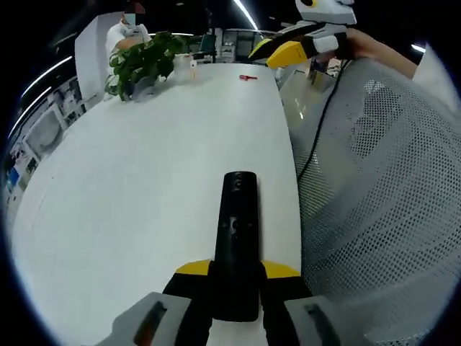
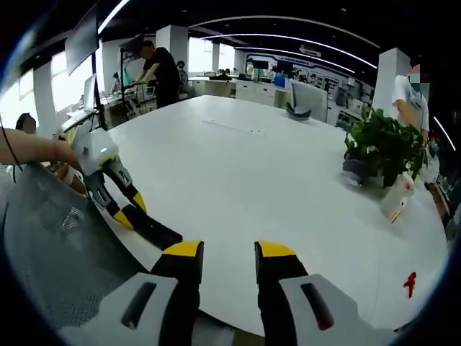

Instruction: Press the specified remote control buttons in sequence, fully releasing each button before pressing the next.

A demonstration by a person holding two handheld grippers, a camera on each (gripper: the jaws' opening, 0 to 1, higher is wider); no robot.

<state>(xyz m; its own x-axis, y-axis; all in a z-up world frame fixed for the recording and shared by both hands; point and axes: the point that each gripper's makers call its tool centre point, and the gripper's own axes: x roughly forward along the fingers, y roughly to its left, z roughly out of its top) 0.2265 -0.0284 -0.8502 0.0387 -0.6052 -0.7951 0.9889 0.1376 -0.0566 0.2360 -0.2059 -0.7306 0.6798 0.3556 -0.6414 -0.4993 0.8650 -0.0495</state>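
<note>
Jaws of the left gripper (image 1: 236,285) clamp the remote (image 1: 237,238) at lower centre, steadying it for pressing, while the right gripper (image 2: 227,259) waits with jaws apart over the table (image 2: 245,180).

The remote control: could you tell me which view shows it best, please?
The left gripper view: the remote control lies lengthwise between the left gripper jaws, button face visible. The right gripper view shows it as a small dark end.

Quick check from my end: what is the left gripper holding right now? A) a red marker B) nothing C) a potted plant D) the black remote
D: in the left gripper view the left gripper has its jaws closed on the black remote above the white table.
</note>
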